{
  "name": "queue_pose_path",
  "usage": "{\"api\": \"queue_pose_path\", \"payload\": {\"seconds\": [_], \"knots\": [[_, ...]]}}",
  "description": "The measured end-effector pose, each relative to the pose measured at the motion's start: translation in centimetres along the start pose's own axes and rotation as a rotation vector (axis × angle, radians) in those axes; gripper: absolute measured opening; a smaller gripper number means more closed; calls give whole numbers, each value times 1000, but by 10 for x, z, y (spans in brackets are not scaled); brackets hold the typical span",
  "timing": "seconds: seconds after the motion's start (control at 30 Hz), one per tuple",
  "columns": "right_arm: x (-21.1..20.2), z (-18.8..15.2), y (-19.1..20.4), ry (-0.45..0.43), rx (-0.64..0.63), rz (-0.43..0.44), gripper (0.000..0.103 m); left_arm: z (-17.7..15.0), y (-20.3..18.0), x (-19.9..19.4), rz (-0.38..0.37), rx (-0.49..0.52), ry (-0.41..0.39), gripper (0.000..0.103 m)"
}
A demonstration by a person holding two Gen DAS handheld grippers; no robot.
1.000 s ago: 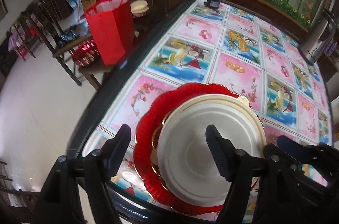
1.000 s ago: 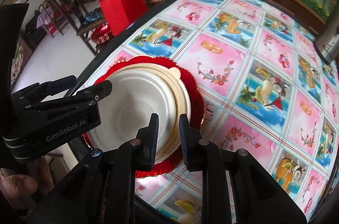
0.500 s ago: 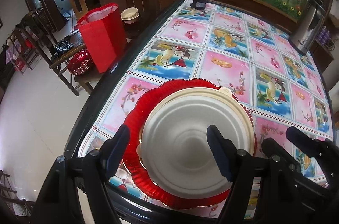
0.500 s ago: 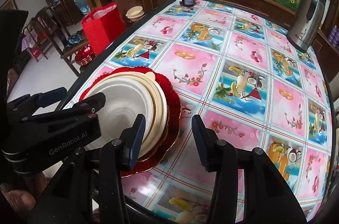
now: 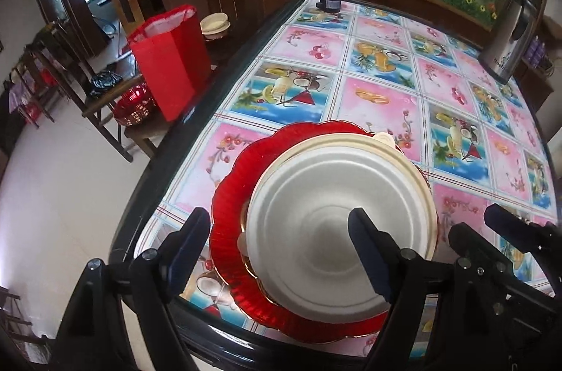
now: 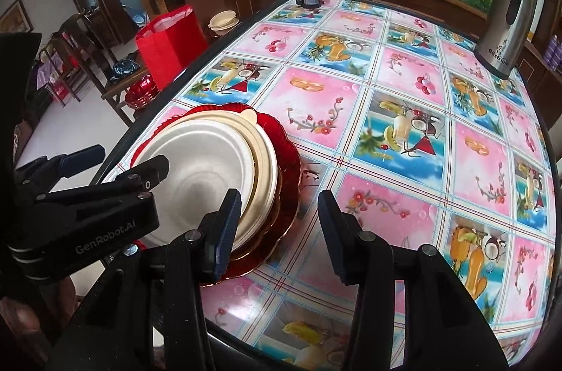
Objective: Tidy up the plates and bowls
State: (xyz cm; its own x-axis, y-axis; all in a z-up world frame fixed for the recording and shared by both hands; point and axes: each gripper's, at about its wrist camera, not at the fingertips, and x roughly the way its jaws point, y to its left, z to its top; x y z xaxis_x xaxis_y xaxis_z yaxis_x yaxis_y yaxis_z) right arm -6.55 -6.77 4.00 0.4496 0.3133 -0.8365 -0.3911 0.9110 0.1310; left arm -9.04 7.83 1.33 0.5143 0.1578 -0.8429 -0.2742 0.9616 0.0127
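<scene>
A stack sits at the table's near left corner: a red scalloped plate [image 5: 232,195], a cream dish [image 5: 351,137] with a small tab on its rim, and a white plate [image 5: 316,195] on top. My left gripper [image 5: 279,248] hovers over the stack's near left part. Its jaws are opening and its pads touch nothing. The right gripper [image 6: 281,227] stands open just right of the stack, above the red plate [image 6: 286,160] rim and the cloth. Its left finger is close to the cream dish [image 6: 261,157]. The white plate [image 6: 196,153] lies free.
The table [image 5: 383,97] has a pink and blue fruit-print cloth and a black edge. A steel kettle [image 6: 509,20] stands at its far right and a small black object [image 5: 330,0] at the far end. Left of the table are a red bag [image 5: 168,55], cream bowls [image 5: 214,21] and a red basket [image 5: 135,106].
The right gripper's jaws, nearly shut at the stack's right rim a second ago, have spread apart and shifted right. The left jaws stand slightly wider. The stack has stayed on the table.
</scene>
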Motion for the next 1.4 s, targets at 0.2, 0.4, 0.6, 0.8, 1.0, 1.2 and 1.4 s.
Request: {"api": "queue_pose_path", "payload": {"seconds": [0.2,0.4,0.6,0.8,1.0,1.2,1.4], "knots": [[0,-1,0,-5,1,12,46,0,1,1,-13,3,-4,81],[3,-2,7,10,-21,14,46,0,1,1,-11,3,-1,81],[7,3,11,17,-31,17,46,0,3,0,-9,-4,1,81],[10,8,16,21,-42,26,46,1,8,0,-6,-14,1,81],[13,11,23,22,-60,35,46,0,16,0,1,-33,2,81],[16,13,25,30,-68,44,46,0,20,2,-4,-45,9,81],[17,13,25,35,-70,46,46,1,21,3,-14,-49,19,81]]}}
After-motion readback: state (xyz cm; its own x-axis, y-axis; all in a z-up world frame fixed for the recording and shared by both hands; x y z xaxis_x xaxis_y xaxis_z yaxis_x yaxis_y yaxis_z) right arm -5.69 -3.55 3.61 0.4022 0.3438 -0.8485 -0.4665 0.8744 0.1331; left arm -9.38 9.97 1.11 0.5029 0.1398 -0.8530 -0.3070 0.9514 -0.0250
